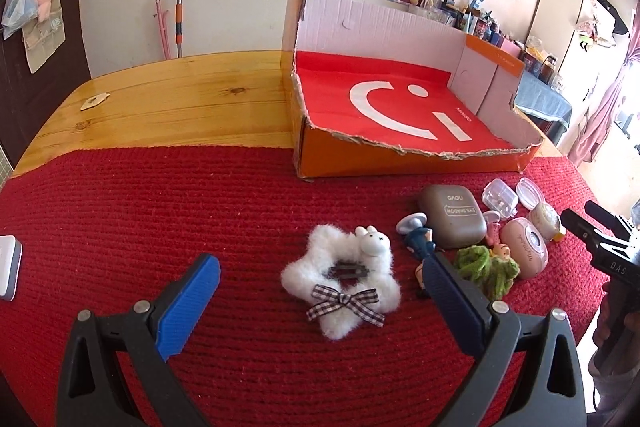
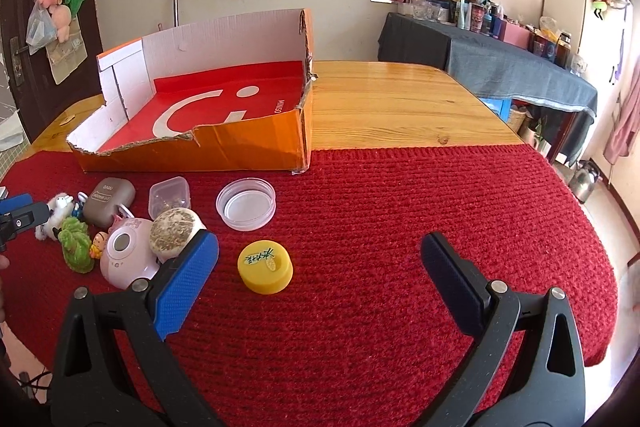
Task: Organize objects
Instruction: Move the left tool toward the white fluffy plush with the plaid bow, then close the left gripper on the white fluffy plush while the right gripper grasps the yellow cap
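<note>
White fluffy star hair clip (image 1: pixel 340 287) with checked bow lies between the left gripper's (image 1: pixel 320 275) spread fingers.

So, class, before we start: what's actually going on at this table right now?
A person holds a gripper in each hand over a red knitted mat, and neither holds anything yet. The left gripper has its jaws open either side of a white fluffy star hair clip. The right gripper is open near a yellow round tin. The orange cardboard box behind is empty; the small items lie on the mat.
</note>
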`<state>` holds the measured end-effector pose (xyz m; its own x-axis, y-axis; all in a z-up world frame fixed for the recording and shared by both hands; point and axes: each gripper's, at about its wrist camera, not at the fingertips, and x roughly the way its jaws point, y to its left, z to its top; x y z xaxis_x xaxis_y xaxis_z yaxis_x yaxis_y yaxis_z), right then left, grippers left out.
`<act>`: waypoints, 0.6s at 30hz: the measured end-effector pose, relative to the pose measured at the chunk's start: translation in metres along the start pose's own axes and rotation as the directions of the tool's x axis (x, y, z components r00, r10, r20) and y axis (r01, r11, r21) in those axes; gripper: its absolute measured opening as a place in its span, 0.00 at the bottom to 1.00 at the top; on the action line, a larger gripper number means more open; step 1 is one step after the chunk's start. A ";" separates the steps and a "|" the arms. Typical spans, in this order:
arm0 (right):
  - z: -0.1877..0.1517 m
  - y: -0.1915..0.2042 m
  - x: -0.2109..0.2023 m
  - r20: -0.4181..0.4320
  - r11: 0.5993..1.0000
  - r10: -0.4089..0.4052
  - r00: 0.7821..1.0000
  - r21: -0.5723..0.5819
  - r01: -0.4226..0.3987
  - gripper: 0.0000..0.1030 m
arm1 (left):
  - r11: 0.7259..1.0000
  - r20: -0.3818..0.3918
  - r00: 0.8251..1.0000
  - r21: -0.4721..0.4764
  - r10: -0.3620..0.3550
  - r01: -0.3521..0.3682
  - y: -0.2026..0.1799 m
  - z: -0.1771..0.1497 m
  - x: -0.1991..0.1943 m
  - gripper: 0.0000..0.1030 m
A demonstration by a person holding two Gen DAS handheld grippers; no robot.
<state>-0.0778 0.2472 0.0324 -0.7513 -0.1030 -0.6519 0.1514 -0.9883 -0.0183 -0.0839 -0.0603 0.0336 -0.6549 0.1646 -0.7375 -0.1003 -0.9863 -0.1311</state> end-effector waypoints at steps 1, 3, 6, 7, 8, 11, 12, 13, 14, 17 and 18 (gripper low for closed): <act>0.001 -0.001 0.002 -0.010 1.000 -0.002 1.000 -0.004 0.002 1.00 | 1.000 -0.012 1.000 -0.003 -0.006 0.006 0.002 -0.001 0.002 1.00; 0.001 -0.002 0.008 -0.029 1.000 0.000 1.000 -0.009 0.000 1.00 | 1.000 -0.037 0.999 -0.014 -0.010 0.010 0.007 -0.002 0.008 1.00; 0.001 -0.003 0.014 -0.060 1.000 0.010 0.998 -0.021 -0.011 1.00 | 1.000 -0.040 0.999 0.001 -0.010 0.010 0.008 -0.002 0.011 1.00; 0.000 -0.002 0.016 -0.067 1.000 0.008 0.998 -0.025 -0.009 1.00 | 1.000 -0.046 0.999 0.009 -0.012 0.012 0.007 -0.001 0.012 1.00; -0.001 -0.002 0.017 -0.073 1.000 0.013 0.997 -0.027 -0.015 1.00 | 1.000 -0.051 0.999 0.019 -0.009 0.010 0.007 0.000 0.013 1.00; -0.002 -0.003 0.018 -0.074 1.000 0.015 0.997 -0.026 -0.017 1.00 | 0.999 -0.058 0.998 0.046 -0.007 0.010 0.004 0.001 0.015 0.99; -0.002 -0.003 0.017 -0.073 0.999 0.017 0.997 -0.026 -0.019 1.00 | 0.998 -0.060 0.998 0.057 -0.008 0.011 0.003 0.001 0.016 0.99; -0.002 -0.003 0.017 -0.073 0.999 0.018 0.997 -0.027 -0.020 1.00 | 0.998 -0.062 0.998 0.066 -0.007 0.011 0.001 0.001 0.016 0.99; -0.002 -0.003 0.017 -0.073 0.999 0.019 0.997 -0.028 -0.021 1.00 | 0.997 -0.064 0.998 0.074 -0.008 0.013 0.001 0.002 0.017 0.98; -0.004 -0.001 0.017 -0.074 0.999 0.023 0.997 -0.041 -0.026 1.00 | 0.996 -0.063 0.998 0.092 -0.006 0.012 -0.002 0.003 0.018 0.94; -0.004 0.000 0.016 -0.072 0.999 0.021 0.997 -0.048 -0.025 1.00 | 0.995 -0.061 0.998 0.097 -0.003 0.009 -0.003 0.003 0.018 0.92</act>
<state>-0.0872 0.2459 0.0186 -0.6998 -0.1158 -0.7049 0.2007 -0.9789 -0.0384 -0.0975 -0.0549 0.0226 -0.6075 0.1679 -0.7764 -0.1781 -0.9813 -0.0729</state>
